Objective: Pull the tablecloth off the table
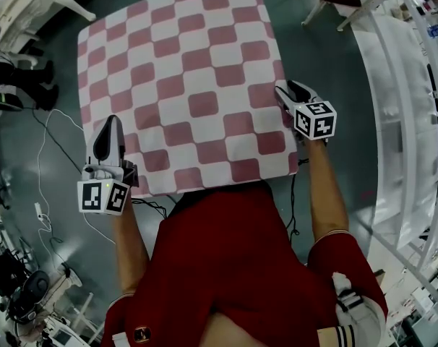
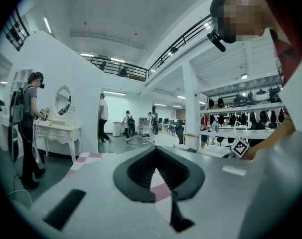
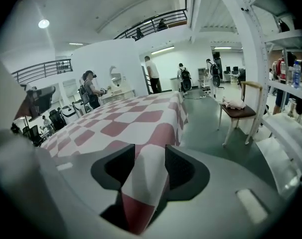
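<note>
At the far left we see a grey-green floor (image 1: 16, 150) with a thin cable (image 1: 39, 161) trailing across it. Next comes the left gripper (image 1: 111, 123), held at the table's near-left corner. Its tips point away from the person along the left edge and lie over the tablecloth (image 1: 183, 85). In the left gripper view we find its jaws closed right together at the tips. A sliver of pink-and-white cloth is caught in the narrow wedge between the pads. Beyond it in that view stands a white dressing table (image 2: 56, 132) with a person (image 2: 27, 118) at it.

The tablecloth, checked in dull red and white, covers the whole table top. It lies flat across the middle and the far side and hangs over the edges, so we see nothing of the table under it. The red shirt (image 1: 233, 251) of the person holding the grippers is just beside the table's near edge.

To the right, the right gripper (image 1: 291, 90) sits at the table's right edge, close to the near-right corner, angled downward. Its jaws stand wide apart. A raised fold of the cloth's border runs between them, and the pads (image 3: 180, 167) flank the fold without pinching it. Farther right, a white chair (image 3: 238, 112) stands on the floor, well apart from the table.
</note>
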Tool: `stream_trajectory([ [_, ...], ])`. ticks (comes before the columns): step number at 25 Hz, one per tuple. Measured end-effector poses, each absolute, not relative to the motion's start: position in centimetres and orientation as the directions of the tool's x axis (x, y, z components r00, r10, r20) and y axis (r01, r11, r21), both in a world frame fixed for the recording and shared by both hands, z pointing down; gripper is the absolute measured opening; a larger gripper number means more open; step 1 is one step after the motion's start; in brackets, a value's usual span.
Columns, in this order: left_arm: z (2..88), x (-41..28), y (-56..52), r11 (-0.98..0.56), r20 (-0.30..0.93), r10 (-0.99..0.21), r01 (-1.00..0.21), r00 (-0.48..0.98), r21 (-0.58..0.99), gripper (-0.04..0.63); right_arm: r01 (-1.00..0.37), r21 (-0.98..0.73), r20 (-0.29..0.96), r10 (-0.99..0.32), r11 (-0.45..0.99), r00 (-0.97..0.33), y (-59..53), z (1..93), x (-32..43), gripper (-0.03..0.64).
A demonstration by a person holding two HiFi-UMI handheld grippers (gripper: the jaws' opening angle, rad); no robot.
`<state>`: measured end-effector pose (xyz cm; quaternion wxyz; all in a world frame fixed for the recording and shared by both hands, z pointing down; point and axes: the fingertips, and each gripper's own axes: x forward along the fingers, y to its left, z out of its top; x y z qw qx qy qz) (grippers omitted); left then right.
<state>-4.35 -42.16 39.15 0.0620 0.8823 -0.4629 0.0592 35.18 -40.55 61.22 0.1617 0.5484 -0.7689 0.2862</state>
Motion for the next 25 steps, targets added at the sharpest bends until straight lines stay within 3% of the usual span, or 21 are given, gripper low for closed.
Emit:
stream_trajectory([
  [8, 39.8, -4.0, -41.6, -0.539, 0.179, -0.823, -0.84, 0.539, 0.052, 0.006, -0.889, -0.397, 0.572, -0.696, 0.229, -0.435, -41.1, 62.7, 35.4, 0.219],
  [12, 39.9, -4.4, -41.3, -0.519, 0.179, -0.835, -0.853, 0.521, 0.059, 0.006, -0.86, -0.464, 0.55, -0.691, 0.212, -0.468, -41.0, 62.7, 35.3, 0.187],
  [21, 40.4, -5.9, -40.4, -0.489, 0.183, -0.851, -0.87, 0.493, 0.07, 0.006, -0.95, -0.3, 0.583, -0.77, 0.093, -0.259, -41.0, 62.2, 35.7, 0.11],
  [25, 40.2, -6.2, -40.0, -0.489, 0.18, -0.851, -0.869, 0.494, 0.075, 0.006, -0.974, -0.216, 0.599, -0.779, 0.065, -0.185, -40.8, 61.6, 36.2, 0.034],
])
